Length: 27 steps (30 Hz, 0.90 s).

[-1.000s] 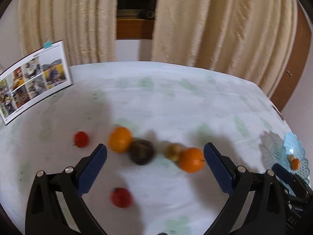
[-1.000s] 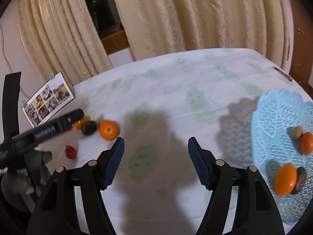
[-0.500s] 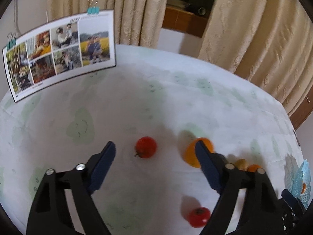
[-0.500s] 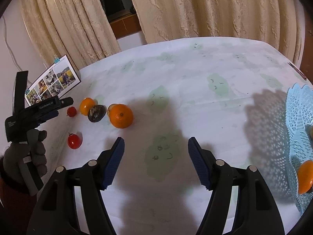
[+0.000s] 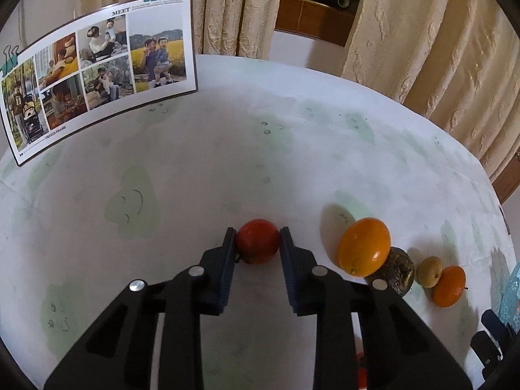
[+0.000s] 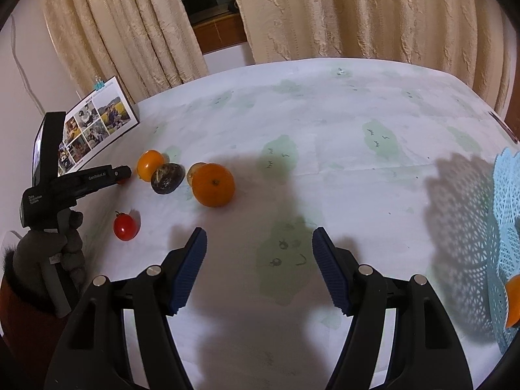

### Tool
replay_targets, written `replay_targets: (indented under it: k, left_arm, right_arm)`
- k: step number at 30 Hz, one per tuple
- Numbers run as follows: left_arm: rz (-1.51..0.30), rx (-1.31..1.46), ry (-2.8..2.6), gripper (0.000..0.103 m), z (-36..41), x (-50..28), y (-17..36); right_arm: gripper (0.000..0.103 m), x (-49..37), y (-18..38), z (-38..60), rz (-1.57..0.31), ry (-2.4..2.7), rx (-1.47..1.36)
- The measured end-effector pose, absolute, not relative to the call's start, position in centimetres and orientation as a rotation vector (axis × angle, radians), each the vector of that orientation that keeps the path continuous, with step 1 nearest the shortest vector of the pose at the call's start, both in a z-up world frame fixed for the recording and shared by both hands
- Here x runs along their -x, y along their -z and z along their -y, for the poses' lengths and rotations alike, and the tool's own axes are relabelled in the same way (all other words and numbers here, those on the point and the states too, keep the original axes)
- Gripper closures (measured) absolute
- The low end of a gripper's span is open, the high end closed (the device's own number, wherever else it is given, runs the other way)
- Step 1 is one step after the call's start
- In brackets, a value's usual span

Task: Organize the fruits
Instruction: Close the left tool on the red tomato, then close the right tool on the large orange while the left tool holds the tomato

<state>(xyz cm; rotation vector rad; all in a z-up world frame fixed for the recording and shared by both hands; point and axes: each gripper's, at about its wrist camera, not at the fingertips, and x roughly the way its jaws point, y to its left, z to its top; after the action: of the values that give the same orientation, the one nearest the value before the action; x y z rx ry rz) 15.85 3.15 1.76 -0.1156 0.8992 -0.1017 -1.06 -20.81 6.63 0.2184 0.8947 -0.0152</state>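
My left gripper (image 5: 256, 239) is shut on a red tomato (image 5: 257, 242) that rests on the white tablecloth. To its right lie an oval orange fruit (image 5: 364, 247), a dark round fruit (image 5: 398, 269), a small tan fruit (image 5: 429, 267) and an orange (image 5: 448, 286). My right gripper (image 6: 259, 243) is open and empty above the cloth. In the right wrist view the left gripper (image 6: 120, 173) shows at far left, with the orange (image 6: 213, 184), the dark fruit (image 6: 167, 178), the oval orange fruit (image 6: 149, 165) and a second red tomato (image 6: 125, 226) near it. A light blue lattice basket (image 6: 507, 227) holds an orange fruit (image 6: 514, 300).
A photo collage board (image 5: 94, 65) with binder clips stands at the table's back left. Cream curtains (image 6: 357, 9) hang behind the table. The round table's edge (image 5: 471, 156) curves along the right. The basket's edge (image 5: 510, 295) and the right gripper's body (image 5: 494, 341) show at lower right of the left wrist view.
My left gripper moved forward and shut on the red tomato, which was between open jaws before. My right gripper swung left toward the fruit group, so the basket slid to the frame edge.
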Motion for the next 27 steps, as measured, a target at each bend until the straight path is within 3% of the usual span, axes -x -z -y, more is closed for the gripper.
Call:
replay_targets:
  k: [19, 21, 25, 27]
  left_arm:
    - [-0.793, 0.065, 0.148, 0.076, -1.1, -13.1, -4.9]
    - [-0.792, 0.066, 0.152, 0.076, -1.0, -13.0, -4.9]
    - [-0.797, 0.062, 0.163, 0.076, -0.5, -12.8, -4.8]
    - [-0.801, 0.058, 0.169, 0.076, -0.3, -12.7, -4.7]
  right_arm:
    - [0.035, -5.8, -4.3, 17.5, -0.969, -0.047, -0.114]
    - [0.038, -6.5, -3.9, 17.2, -0.975, -0.051, -0.106]
    - [0.058, -6.9, -3.8, 16.9, -0.970, -0.071, -0.098]
    - [0.063, -6.8, -3.8, 16.8, -0.968, -0.087, -0.103]
